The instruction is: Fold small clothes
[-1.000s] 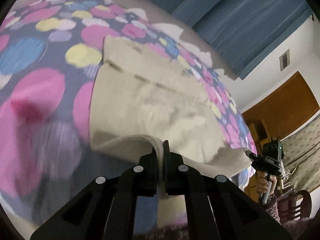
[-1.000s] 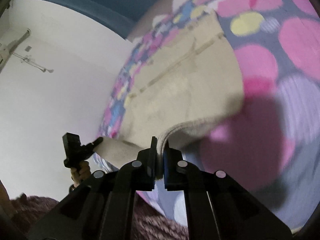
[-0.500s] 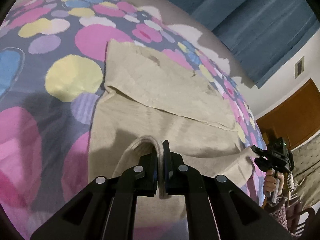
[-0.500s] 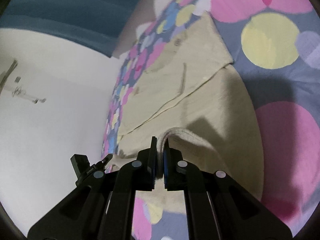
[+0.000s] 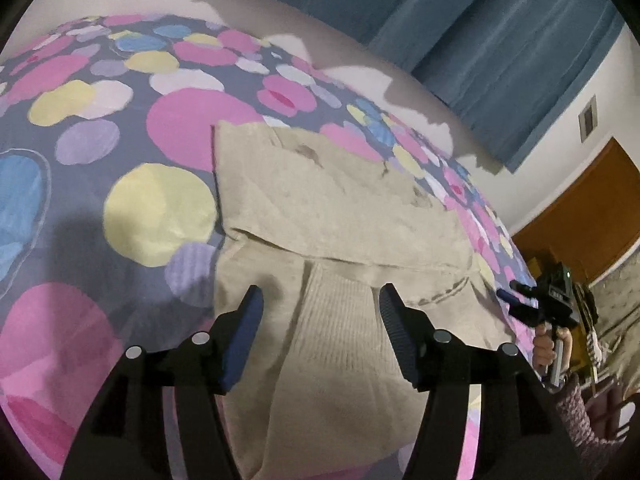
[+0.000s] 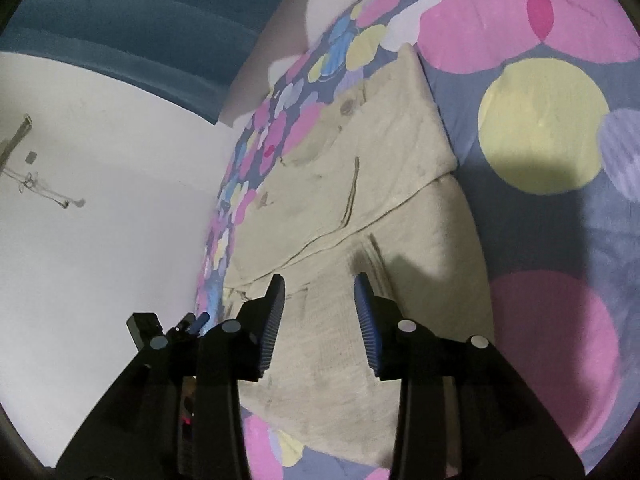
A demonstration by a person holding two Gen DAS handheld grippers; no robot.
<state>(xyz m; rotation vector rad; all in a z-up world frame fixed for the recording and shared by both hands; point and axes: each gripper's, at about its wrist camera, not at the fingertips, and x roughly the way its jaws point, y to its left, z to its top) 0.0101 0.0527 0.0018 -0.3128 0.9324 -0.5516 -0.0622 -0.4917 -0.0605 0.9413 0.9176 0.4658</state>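
Observation:
A beige knitted garment (image 5: 340,216) lies folded on a bed with a spotted cover; it also shows in the right wrist view (image 6: 372,216). Its near half is folded over onto the far half. My left gripper (image 5: 320,300) is open and empty just above the ribbed near edge. My right gripper (image 6: 320,292) is open and empty above the same folded layer. Each gripper also shows small in the other's view, the right one (image 5: 544,300) and the left one (image 6: 168,328).
The bed cover (image 5: 160,200) has pink, yellow and blue circles. A blue curtain (image 5: 480,32) hangs behind the bed. A wooden door (image 5: 580,220) stands at the right. A white wall (image 6: 100,200) runs along the bed's far side.
Both grippers have carried the garment's near edge forward over the far half, laid it down and opened. The cloth now lies flat and folded.

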